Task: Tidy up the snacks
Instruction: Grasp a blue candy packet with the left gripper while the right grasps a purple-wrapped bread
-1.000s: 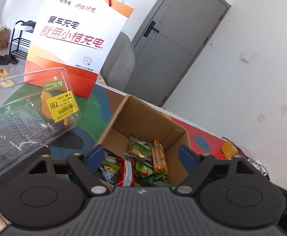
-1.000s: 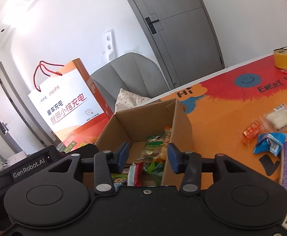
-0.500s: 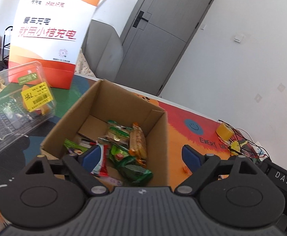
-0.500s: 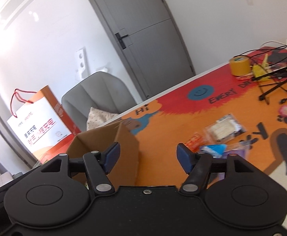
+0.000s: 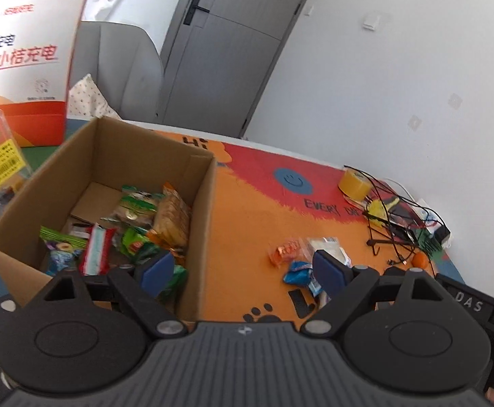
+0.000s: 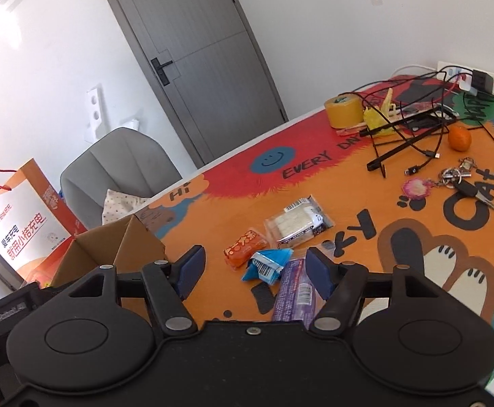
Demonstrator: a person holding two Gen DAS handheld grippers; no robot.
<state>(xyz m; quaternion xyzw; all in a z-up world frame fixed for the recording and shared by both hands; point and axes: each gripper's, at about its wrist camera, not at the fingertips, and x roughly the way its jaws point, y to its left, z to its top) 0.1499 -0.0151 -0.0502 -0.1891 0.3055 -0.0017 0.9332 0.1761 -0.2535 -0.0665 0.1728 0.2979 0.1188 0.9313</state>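
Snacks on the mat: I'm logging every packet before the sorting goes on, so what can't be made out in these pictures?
- Purple packet: right wrist view, lower end behind the right gripper.
- Blue packet: left wrist view, partly behind the left gripper.
- Cardboard box: right wrist view, contents hidden by its walls.
- White packet: print too small to read.

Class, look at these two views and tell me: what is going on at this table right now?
A person is sorting snacks with two handheld grippers. The open brown cardboard box already holds several packets. Four wrapped snacks lie loose on the orange cartoon table mat: an orange packet, a clear pack of white bars, a blue packet and a purple packet. The right gripper is open and empty above them; the left gripper is also open and empty beside the box.
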